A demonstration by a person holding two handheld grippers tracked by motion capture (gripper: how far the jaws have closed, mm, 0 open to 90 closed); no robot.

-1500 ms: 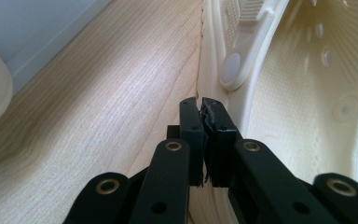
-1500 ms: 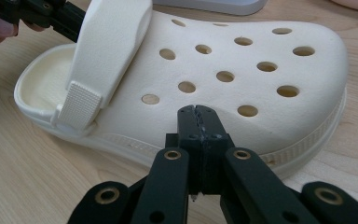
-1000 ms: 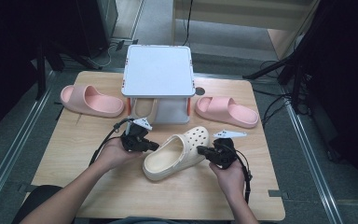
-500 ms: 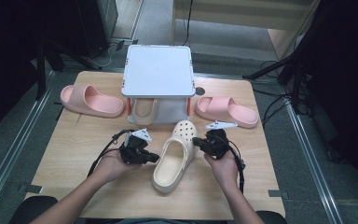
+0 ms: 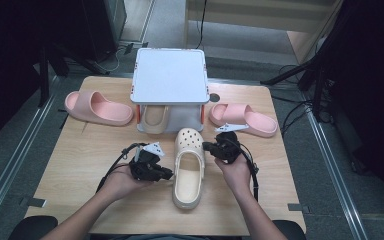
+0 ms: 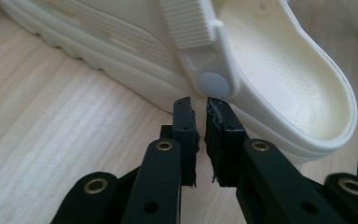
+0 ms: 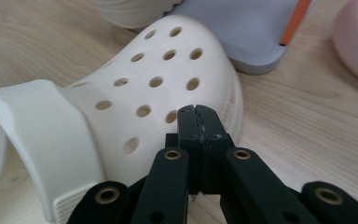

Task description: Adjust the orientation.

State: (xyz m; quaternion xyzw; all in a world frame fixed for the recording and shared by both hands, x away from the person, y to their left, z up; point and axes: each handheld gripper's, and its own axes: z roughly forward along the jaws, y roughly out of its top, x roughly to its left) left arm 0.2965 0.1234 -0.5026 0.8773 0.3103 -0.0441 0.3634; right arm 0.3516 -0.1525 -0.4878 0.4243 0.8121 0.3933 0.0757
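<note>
A cream clog (image 5: 187, 170) lies on the wooden table (image 5: 80, 165), its holed toe toward a small rack (image 5: 169, 75). My left gripper (image 5: 168, 174) rests at the clog's left side, by the strap rivet (image 6: 214, 84). Its jaws have just been opening and stand a narrow gap apart, with nothing between them (image 6: 199, 106). My right gripper (image 5: 206, 146) sits at the right side of the toe. It is shut with no object in it, tips against the holed upper (image 7: 196, 110).
A second cream clog (image 5: 155, 117) sits under the rack's white top. One pink slide (image 5: 97, 107) lies at the left and another (image 5: 245, 119) at the right. The rack's grey base (image 7: 256, 37) is just beyond the toe.
The clog has swung from a slant to pointing straight at the rack. Both hands moved with it, the right one toward the toe. The left jaws have parted slightly.
</note>
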